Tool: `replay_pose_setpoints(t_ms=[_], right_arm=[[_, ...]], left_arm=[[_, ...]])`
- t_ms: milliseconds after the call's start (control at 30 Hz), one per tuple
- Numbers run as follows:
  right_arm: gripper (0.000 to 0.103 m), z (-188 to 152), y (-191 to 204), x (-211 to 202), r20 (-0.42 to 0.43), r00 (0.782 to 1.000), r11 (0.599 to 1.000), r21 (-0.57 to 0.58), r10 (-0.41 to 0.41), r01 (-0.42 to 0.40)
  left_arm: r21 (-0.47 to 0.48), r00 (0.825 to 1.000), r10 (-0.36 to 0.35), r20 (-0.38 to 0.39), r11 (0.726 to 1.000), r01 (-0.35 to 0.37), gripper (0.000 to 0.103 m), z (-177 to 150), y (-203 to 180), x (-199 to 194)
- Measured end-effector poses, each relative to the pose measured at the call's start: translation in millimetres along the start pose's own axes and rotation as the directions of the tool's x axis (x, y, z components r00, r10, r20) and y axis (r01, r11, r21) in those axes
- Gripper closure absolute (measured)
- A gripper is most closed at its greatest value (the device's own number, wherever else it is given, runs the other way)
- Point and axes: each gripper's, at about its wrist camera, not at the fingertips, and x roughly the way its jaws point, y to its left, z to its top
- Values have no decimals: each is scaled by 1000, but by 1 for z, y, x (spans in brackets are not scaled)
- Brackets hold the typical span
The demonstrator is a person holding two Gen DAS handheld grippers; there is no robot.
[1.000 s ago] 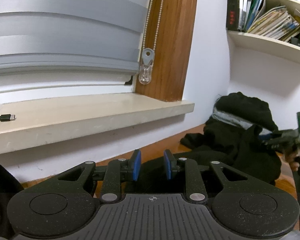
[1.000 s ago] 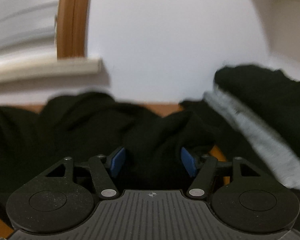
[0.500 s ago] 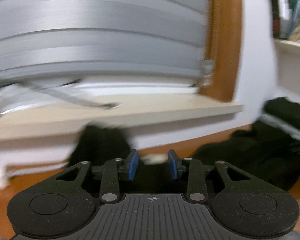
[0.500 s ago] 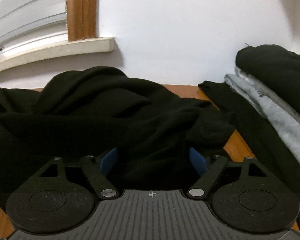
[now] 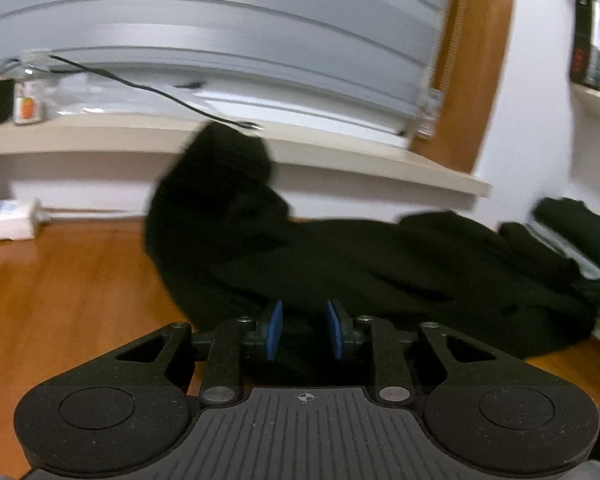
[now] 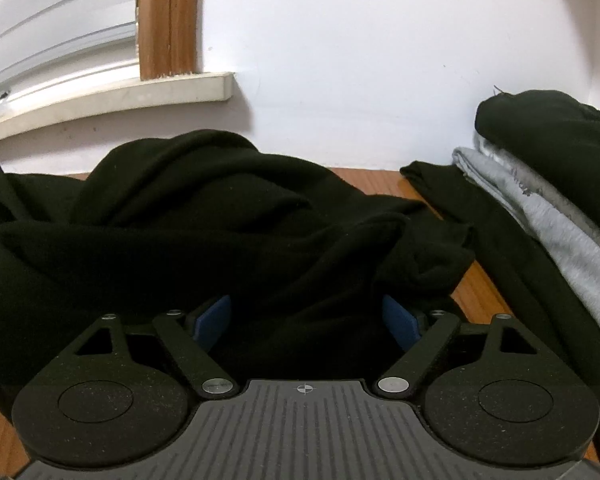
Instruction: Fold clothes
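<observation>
The left hand-held gripper (image 5: 305, 336) sits low over the wooden surface (image 5: 72, 292), its blue pads (image 5: 274, 334) a narrow gap apart with dark cloth showing between them; whether they pinch that cloth cannot be told from this view. Straight ahead of it and spreading to its right lies the black garment (image 5: 340, 264), rumpled, with one part rising in a hump ahead and slightly left of the fingers, in front of the window sill (image 5: 340, 152). A thin black cable (image 5: 140, 86) runs along the sill beneath the grey blind (image 5: 220, 20). Far to the gripper's left a white box (image 5: 8, 222) rests on the surface against the wall. Much of this view is blurred.

The right hand-held gripper (image 6: 306, 318) has its fingers spread wide, and a fold of the black garment (image 6: 204, 216) bulges up between them, lying over the gap without being squeezed. The garment fills the area ahead and to the left of this gripper, piled in soft ridges. To its right, close by, stands a stack of folded clothes (image 6: 548, 184): a black piece on top, a light grey one beneath it, another black layer at the bottom. A strip of bare surface (image 6: 476, 296) shows between the garment and the stack. Ahead is a white wall (image 6: 360, 40) and the wooden window frame (image 6: 168, 20).
</observation>
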Motion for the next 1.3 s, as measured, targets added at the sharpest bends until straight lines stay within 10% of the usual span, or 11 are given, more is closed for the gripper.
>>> replay_pose_setpoints(t_ms=[367,600,1067,1300], right_arm=[[21,-2,-5,-3,13,1000,999,37,12,-12],[21,-5,-18,-9,56,996,991,111,62,-68],[24,-10,-39,-21,175,971,956,216,164,-201],[24,-13,-30,-16,137,978,967,179,156,-179]], left_arm=[[-2,992,-112,-61,994,113,36,-16,-42,13],[12,995,-98,-28,995,98,91,-15,-44,8],[37,960,160,232,984,-173,94,46,20,-167],[-60,970,240,38,970,-237,93,0,74,-208]])
